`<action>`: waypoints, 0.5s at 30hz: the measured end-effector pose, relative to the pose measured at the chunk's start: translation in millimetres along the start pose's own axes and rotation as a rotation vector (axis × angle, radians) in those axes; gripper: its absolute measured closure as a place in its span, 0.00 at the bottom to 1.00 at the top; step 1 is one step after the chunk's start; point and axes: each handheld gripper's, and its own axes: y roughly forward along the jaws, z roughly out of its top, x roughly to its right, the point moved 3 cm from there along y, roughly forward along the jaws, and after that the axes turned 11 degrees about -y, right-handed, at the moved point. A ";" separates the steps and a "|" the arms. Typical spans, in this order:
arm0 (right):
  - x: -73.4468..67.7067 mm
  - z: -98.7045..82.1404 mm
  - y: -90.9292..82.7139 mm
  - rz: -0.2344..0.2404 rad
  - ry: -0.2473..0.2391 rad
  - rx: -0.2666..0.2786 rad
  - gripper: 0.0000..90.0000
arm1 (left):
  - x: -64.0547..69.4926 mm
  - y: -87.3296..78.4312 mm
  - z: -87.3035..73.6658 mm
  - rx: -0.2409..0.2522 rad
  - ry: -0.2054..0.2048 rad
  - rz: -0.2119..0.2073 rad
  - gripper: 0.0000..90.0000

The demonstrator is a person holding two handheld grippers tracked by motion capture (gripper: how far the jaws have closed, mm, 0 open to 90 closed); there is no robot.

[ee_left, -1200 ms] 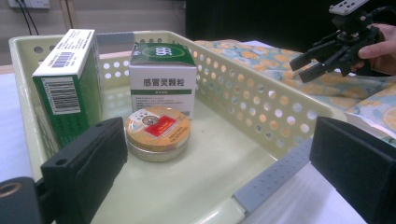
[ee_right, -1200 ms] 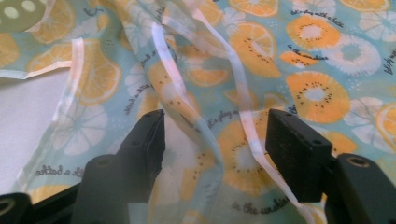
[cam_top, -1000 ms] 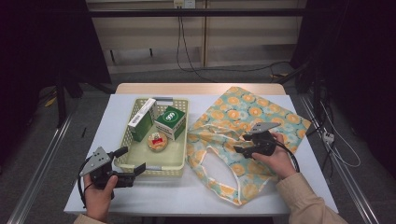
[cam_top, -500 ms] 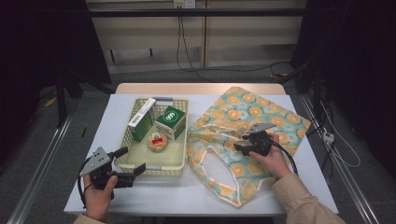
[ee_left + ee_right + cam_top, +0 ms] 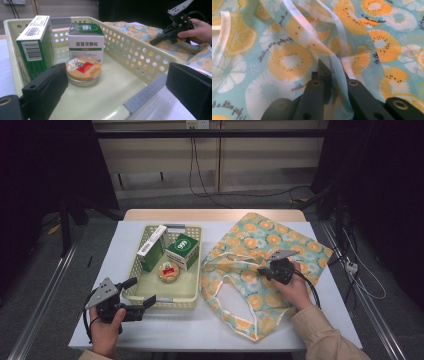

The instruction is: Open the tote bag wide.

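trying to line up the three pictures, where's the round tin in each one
High view: round tin sits left of centre, inside the basket.
Left gripper view: low centre, before the white box.
Right gripper view: not in it.
Shared landmark: the fruit-print bag.

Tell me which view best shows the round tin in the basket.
The left gripper view: the round tin sits close, its orange lid and red label clear, on the basket floor before the white box. The high view shows it small; the right gripper view shows the fruit-print bag.
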 end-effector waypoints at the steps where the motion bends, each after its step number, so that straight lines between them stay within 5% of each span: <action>1: 0.0 0.0 -0.1 0.001 0.001 0.000 1.00 | 0.1 -0.1 0.0 0.000 -0.004 0.001 0.04; 4: -2.4 1.4 -2.0 0.017 0.005 -0.009 1.00 | -0.3 -0.4 0.2 0.001 -0.002 0.001 0.04; 7: -10.6 3.7 -5.9 0.106 0.043 0.003 1.00 | 0.1 -0.8 0.8 0.003 -0.001 -0.001 0.04; 11: -25.8 12.4 -18.4 0.178 0.025 0.016 1.00 | -0.5 -1.5 1.0 0.007 -0.004 -0.002 0.04; 15: -26.9 22.7 -34.9 0.178 0.026 0.073 1.00 | -0.1 -1.4 1.3 0.011 -0.009 -0.002 0.04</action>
